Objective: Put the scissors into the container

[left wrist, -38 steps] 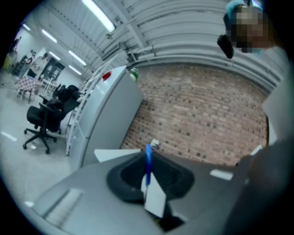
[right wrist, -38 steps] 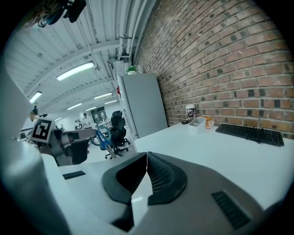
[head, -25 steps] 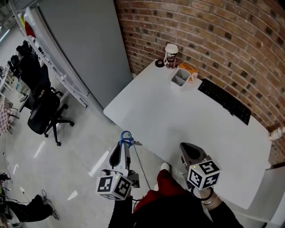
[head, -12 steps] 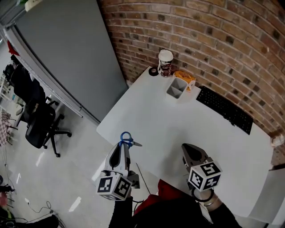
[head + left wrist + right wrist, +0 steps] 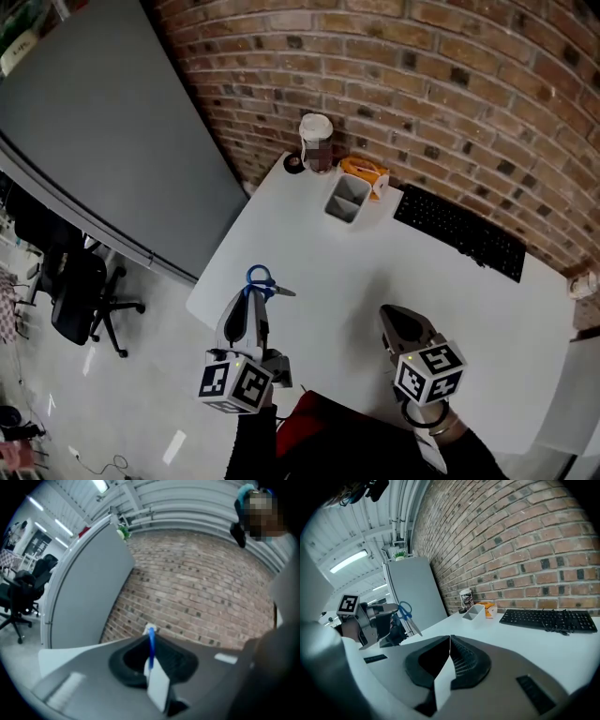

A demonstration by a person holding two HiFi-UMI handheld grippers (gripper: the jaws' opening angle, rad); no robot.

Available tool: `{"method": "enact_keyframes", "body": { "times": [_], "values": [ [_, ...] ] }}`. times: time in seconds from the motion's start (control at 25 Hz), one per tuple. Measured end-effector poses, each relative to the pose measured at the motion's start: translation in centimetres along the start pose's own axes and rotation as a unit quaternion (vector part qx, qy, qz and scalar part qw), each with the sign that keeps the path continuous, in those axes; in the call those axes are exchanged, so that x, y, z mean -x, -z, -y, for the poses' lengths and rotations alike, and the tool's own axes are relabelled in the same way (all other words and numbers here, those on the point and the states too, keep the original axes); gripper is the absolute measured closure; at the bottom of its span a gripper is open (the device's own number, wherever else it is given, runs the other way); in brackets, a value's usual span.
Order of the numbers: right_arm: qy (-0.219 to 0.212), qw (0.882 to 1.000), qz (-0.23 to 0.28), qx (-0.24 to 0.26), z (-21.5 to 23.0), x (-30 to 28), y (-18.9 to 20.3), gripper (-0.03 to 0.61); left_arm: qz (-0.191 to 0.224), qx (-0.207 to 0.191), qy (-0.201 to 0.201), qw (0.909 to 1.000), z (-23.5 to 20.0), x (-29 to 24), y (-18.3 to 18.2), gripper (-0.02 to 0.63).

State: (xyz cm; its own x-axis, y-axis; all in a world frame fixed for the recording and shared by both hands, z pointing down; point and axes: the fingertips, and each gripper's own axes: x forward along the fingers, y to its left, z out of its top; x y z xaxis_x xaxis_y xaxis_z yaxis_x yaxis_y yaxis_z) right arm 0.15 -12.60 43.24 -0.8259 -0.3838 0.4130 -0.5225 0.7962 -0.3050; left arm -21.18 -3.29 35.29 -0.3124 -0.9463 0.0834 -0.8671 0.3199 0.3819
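My left gripper is shut on blue-handled scissors, held over the near-left corner of the white table. In the left gripper view the blue handle stands edge-on between the closed jaws. The right gripper view shows the scissors with blades pointing down-right from the left gripper. The grey two-compartment container stands at the table's far side near the brick wall, and appears as a small container in the right gripper view. My right gripper hovers over the table's near side, shut and empty.
A paper cup, a dark roll of tape and an orange packet sit by the container. A black keyboard lies along the wall to the right. A grey partition and office chair stand left of the table.
The view has shifted toward the table and wall. The left gripper with the scissors has come from beside the table edge to over its near-left corner. The right gripper holds its place.
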Motion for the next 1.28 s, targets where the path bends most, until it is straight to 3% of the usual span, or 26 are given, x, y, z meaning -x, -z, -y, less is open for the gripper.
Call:
{"method": "enact_keyframes", "body": {
  "times": [0.32, 0.52, 0.96, 1.28],
  "values": [
    [0.033, 0.999, 0.007, -0.017, 1.5, -1.7, -0.8, 0.569, -0.003, 0.019, 0.041, 0.9990, -0.2, -5.7, -1.2, 0.581],
    [0.072, 0.997, 0.016, -0.028, 1.6, -3.5, -1.6, 0.569, -0.024, 0.019, 0.088, 0.9956, -0.4, -9.5, -1.3, 0.581],
    [0.149, 0.987, 0.024, -0.053, 1.2, -8.1, -3.2, 0.569, -0.068, 0.025, 0.197, 0.9777, 0.9, -17.4, -0.5, 0.581],
    [0.181, 0.981, 0.024, -0.068, 2.7, -11.2, -3.9, 0.569, -0.071, 0.038, 0.241, 0.9670, 2.6, -22.5, -0.2, 0.581]
  ]
}}
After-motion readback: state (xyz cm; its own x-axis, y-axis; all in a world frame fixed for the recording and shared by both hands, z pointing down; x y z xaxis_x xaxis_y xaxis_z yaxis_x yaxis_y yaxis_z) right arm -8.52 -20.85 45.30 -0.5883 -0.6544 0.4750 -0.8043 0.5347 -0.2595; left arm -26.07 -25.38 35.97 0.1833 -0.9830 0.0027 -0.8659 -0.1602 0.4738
